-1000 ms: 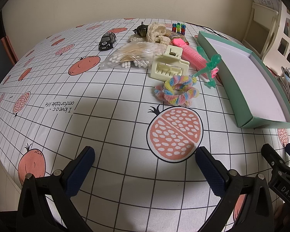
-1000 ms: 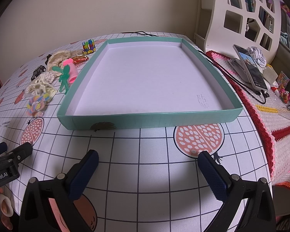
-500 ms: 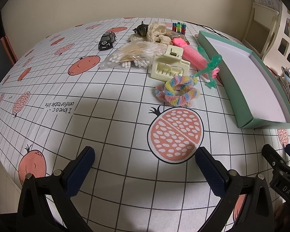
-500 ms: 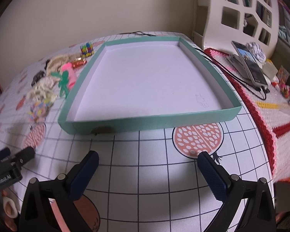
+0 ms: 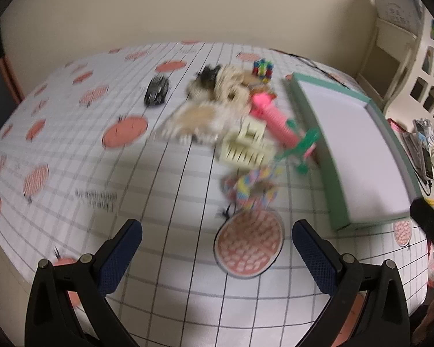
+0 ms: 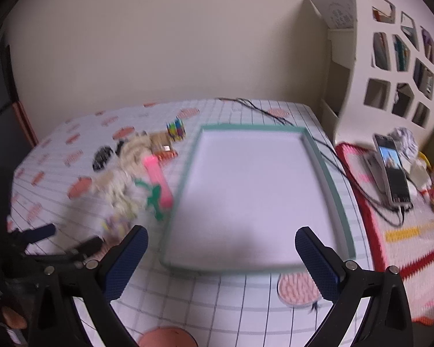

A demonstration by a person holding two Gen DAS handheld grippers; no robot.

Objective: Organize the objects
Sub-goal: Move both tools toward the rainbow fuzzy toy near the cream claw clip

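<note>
On the worktop [image 5: 165, 274], small items lie in a loose heap just left of the teal tray [image 6: 337, 202], which holds nothing. Both the left gripper [image 5: 217, 241] and right gripper [image 6: 221, 244] hang with jaws spread wide, gripping nothing. Best start with the nearest piece, the fuzzy rainbow scrunchie [image 5: 250, 190]: soft, ring-shaped, blurred here.

I'm seeing a matt cloth table cover [image 5: 173, 179], a matt cardboard tray [image 6: 337, 199], and a fuzzy scrunchie [image 5: 250, 186] beside a glossy plastic hair clip [image 5: 246, 146].
</note>
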